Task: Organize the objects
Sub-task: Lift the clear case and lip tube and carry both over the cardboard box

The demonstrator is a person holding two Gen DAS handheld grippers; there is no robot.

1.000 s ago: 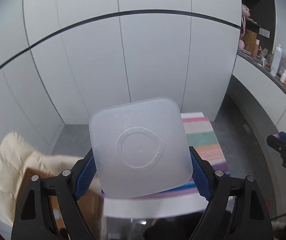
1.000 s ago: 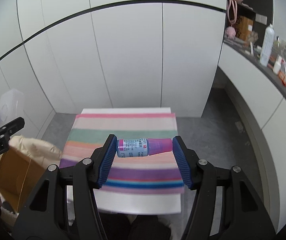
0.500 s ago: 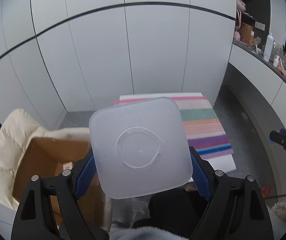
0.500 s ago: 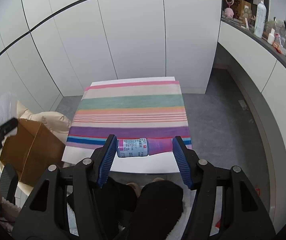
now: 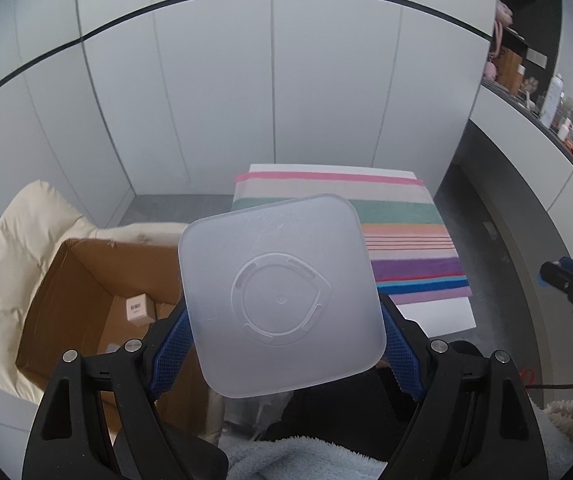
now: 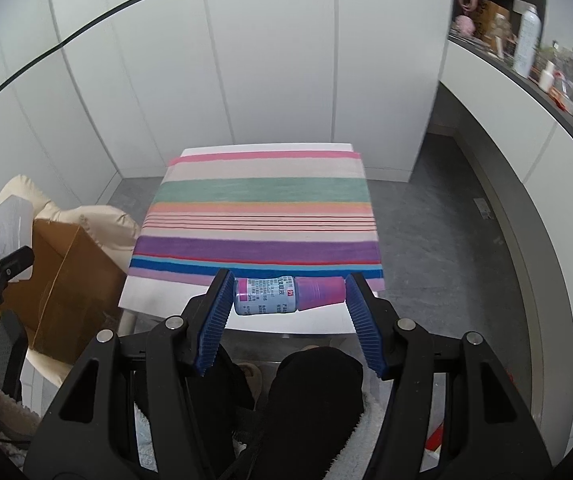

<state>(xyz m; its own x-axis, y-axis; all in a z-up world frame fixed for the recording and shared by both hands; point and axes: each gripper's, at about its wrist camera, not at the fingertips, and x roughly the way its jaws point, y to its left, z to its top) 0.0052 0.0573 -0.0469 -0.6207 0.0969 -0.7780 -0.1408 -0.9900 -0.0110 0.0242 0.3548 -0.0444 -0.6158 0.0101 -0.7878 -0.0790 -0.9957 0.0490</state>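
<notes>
my left gripper point(image 5: 282, 344) clamps a frosted square container point(image 5: 280, 296). my right gripper point(image 6: 288, 298) pinches a small pink-capped bottle point(image 6: 286, 294) lying sideways.

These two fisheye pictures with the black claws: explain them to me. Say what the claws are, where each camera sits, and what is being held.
There is no robot here. A person holds a two-fingered tool in each hand, and a camera on each tool looks forward along its fingers.

The left wrist view shows the left hand-held gripper clamped on a square frosted plastic container. Below it to the left stands an open cardboard box.

The right wrist view shows the right hand-held gripper clamped on a small bottle with a pink cap, lying sideways between the blue pads.

Ahead of both is a small table under a striped cloth; nothing lies on the cloth.
</notes>
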